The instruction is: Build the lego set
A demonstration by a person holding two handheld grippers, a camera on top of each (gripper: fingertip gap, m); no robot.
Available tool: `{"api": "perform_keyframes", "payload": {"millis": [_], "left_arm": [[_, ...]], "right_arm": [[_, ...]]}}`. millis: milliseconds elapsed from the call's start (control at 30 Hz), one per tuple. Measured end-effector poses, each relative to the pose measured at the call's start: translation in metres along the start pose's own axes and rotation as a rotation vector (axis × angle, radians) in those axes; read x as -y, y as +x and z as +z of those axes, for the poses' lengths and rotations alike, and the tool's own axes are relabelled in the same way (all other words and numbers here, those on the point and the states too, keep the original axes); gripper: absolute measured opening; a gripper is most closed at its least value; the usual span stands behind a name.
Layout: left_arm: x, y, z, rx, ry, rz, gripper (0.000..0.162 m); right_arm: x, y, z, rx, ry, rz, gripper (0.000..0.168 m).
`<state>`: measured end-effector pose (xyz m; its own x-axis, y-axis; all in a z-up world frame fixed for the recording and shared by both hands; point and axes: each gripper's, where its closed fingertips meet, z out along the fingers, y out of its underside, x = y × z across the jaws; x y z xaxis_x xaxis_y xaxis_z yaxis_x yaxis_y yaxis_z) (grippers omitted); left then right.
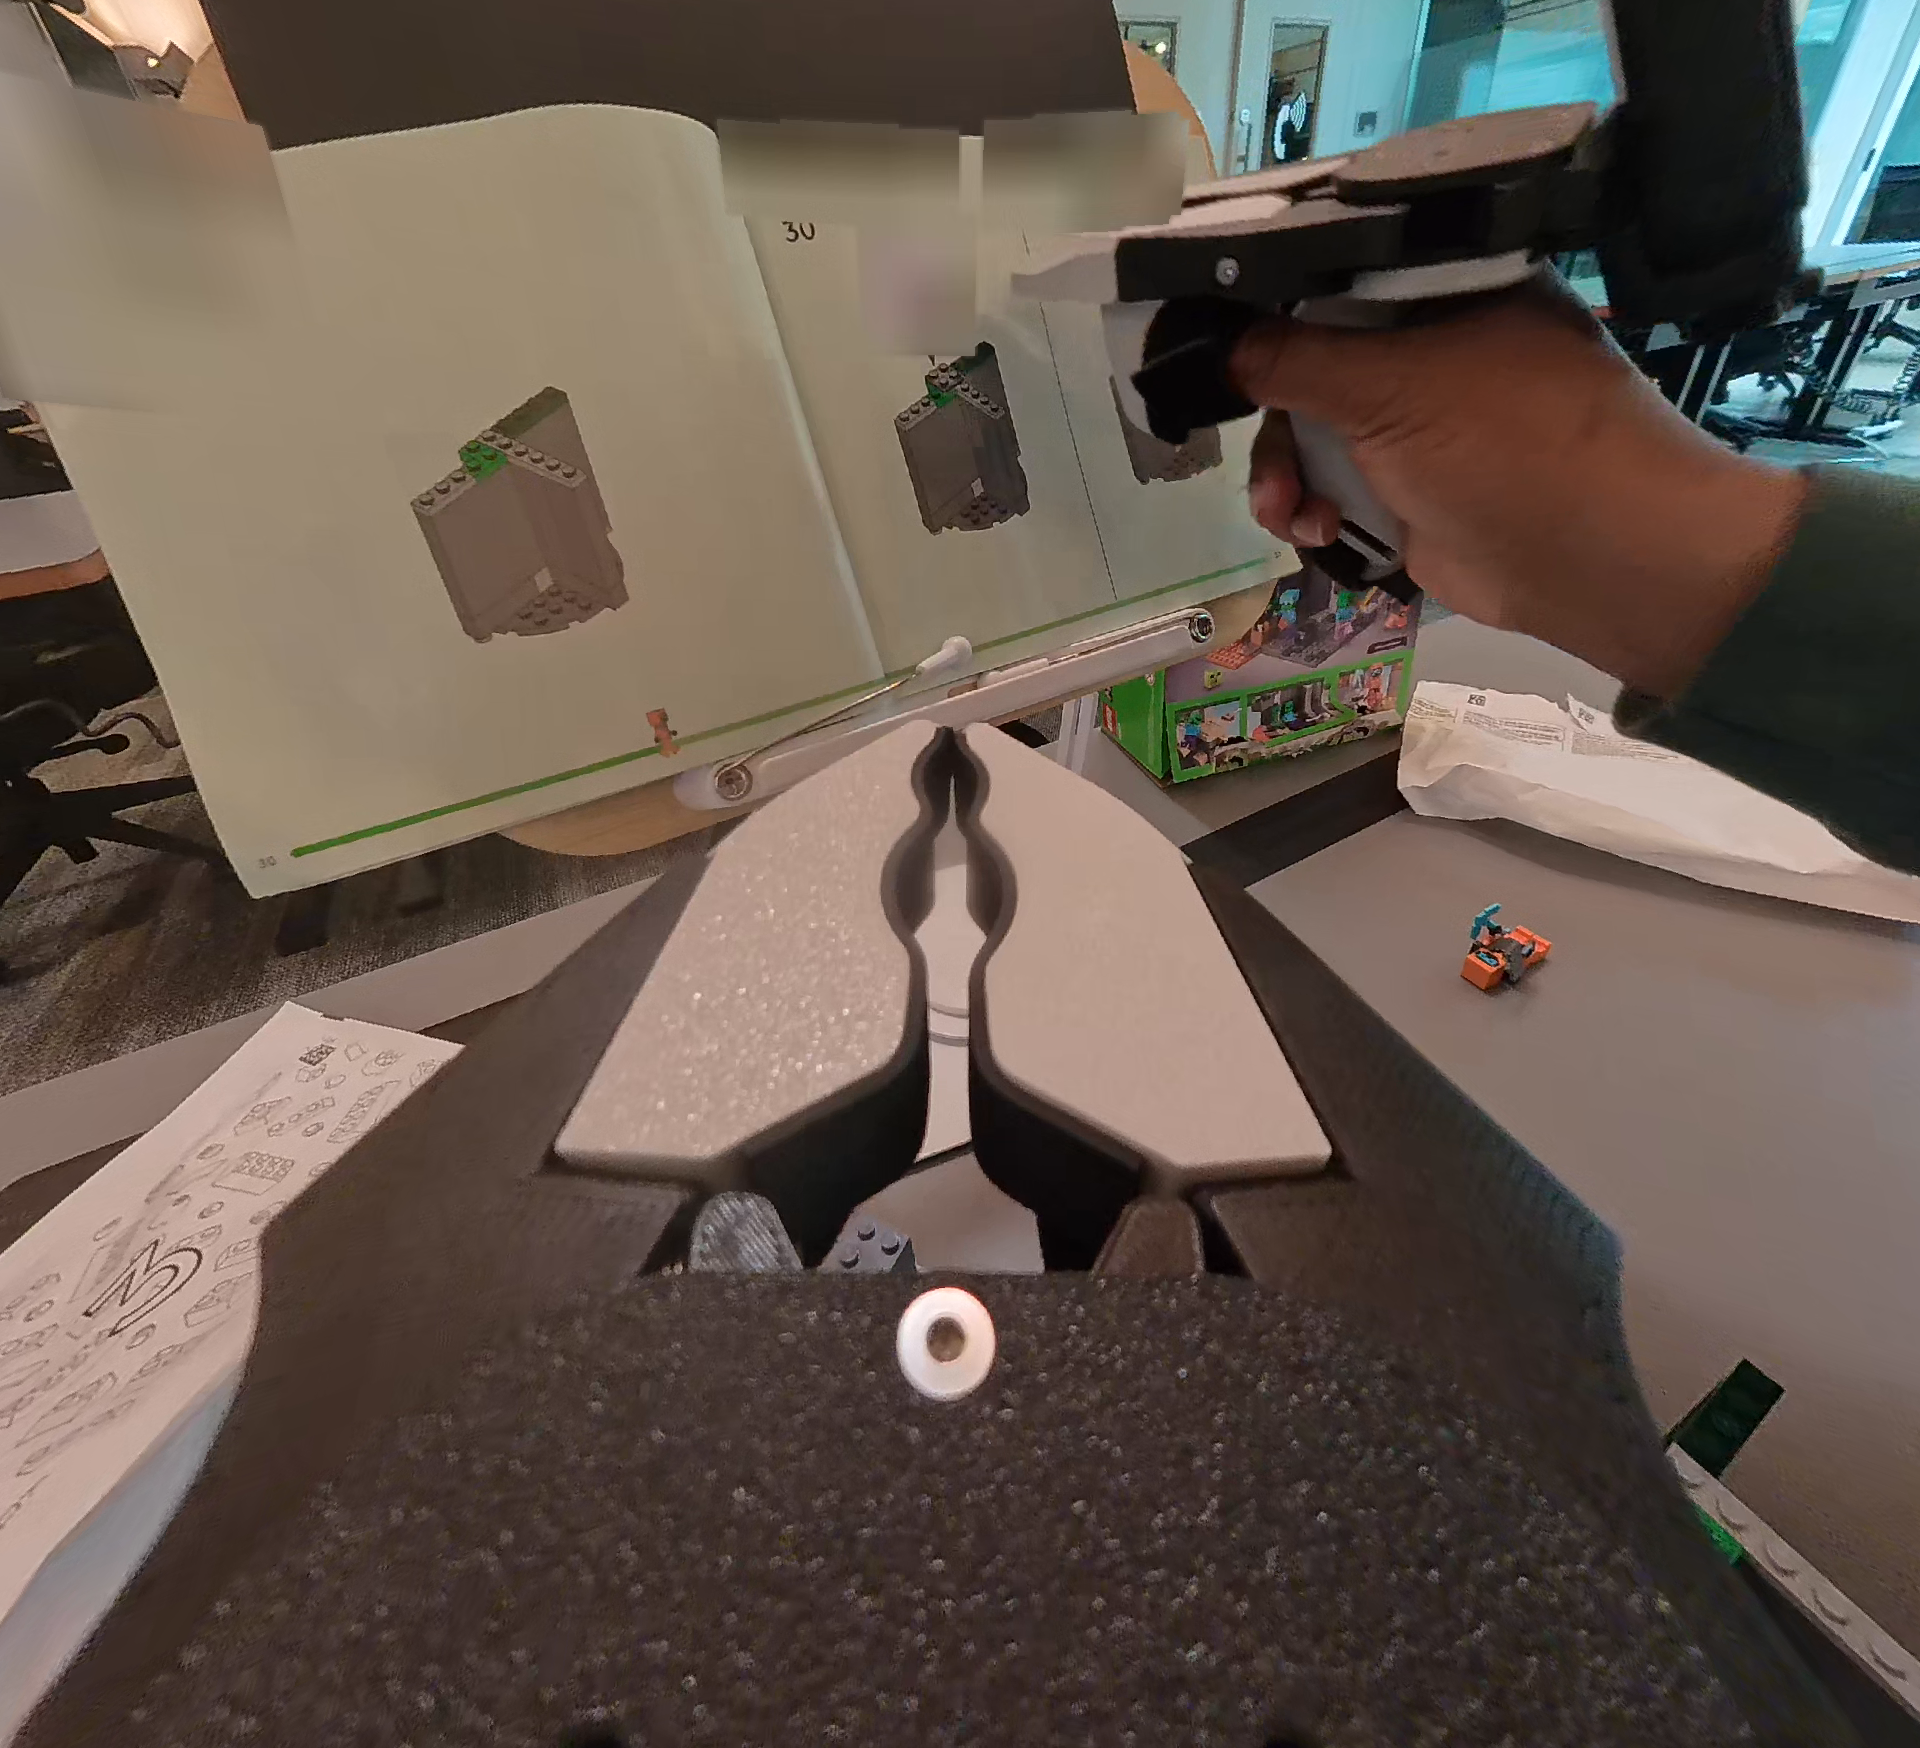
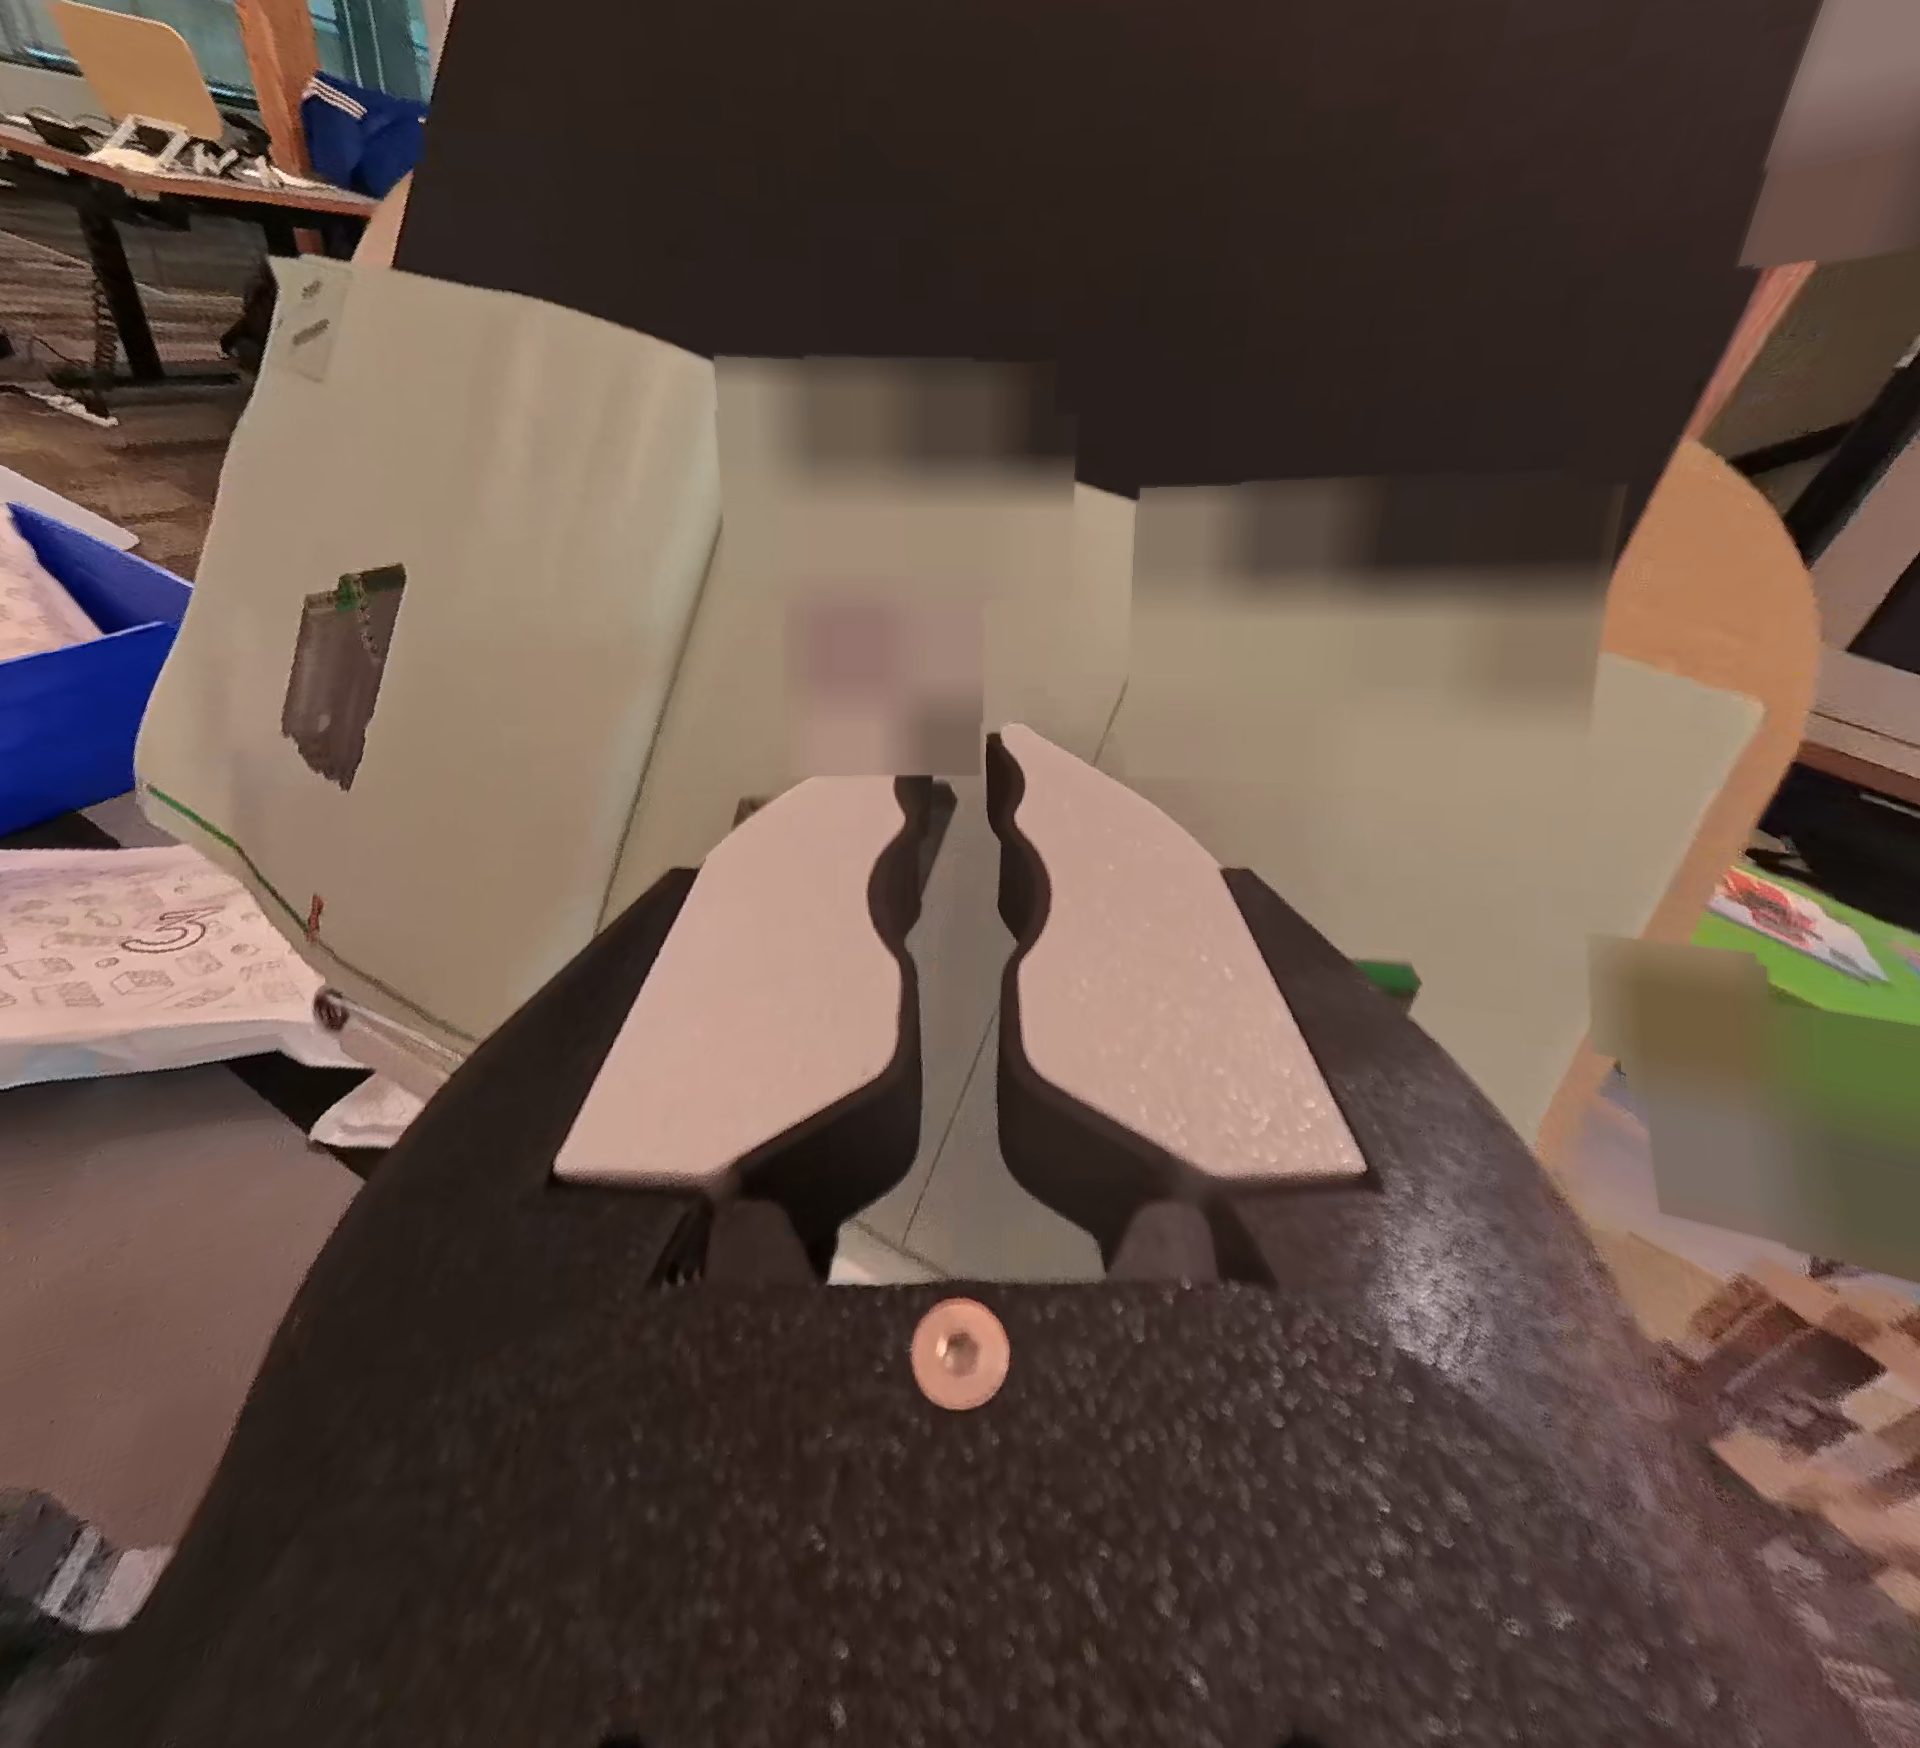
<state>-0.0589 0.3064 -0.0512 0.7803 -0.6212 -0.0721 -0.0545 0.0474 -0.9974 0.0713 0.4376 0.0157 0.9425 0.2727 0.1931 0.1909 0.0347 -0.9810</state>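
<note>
Checking the instruction booklet (image 1: 540, 493) looks like the step in hand: both grippers are raised toward the open pages on the wooden stand (image 1: 1169, 98), nothing carried.

Left gripper (image 1: 951, 748): fingers narrow, tips almost touching, nothing between them. Right gripper (image 2: 971, 763): fingers narrow with a slim gap, empty, right in front of the right-hand page; seen from the left wrist view, it's held in a hand (image 1: 1455, 472) level with the page top.

Lego parts are low and out of the way: a small orange-and-teal minifigure piece (image 1: 1503, 950) on the bench toward its right side, a dark grey brick (image 1: 878, 1246) just visible under the left gripper, a grey plate with green (image 1: 1756, 1532) at the bench's near right edge. Numbered paper bag (image 1: 156, 1283) at near left, another white bag (image 1: 1558, 763) at far right, green set box (image 1: 1278, 680) behind the stand.

To do it well:
- hold both tools clear of the page clip (image 1: 935, 701), don't knock the stand
- match the grey wall build with the green top piece shown on the pages
- then go down for the parts near the bench's front edge; fingers likely need widening first.
</note>
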Motion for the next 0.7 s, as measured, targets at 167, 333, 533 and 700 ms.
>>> {"api": "perform_keyframes", "payload": {"millis": [167, 333, 533, 700], "left_arm": [[-0.001, 0.003, 0.001, -0.008, -0.003, 0.005, 0.0], [-0.001, 0.006, 0.001, -0.013, 0.0, 0.011, 0.0], [-0.004, 0.01, 0.001, -0.018, -0.006, 0.017, 0.0], [-0.01, 0.013, 0.0, -0.017, -0.021, 0.013, 0.0]], "right_arm": [[-0.018, 0.001, -0.025, 0.006, -0.014, 0.004, 0.009], [-0.041, -0.012, -0.063, 0.035, -0.025, 0.022, 0.011], [-0.069, -0.028, -0.125, 0.051, -0.032, 0.072, 0.013], [-0.104, -0.041, -0.175, 0.069, -0.082, 0.159, 0.012]]}}
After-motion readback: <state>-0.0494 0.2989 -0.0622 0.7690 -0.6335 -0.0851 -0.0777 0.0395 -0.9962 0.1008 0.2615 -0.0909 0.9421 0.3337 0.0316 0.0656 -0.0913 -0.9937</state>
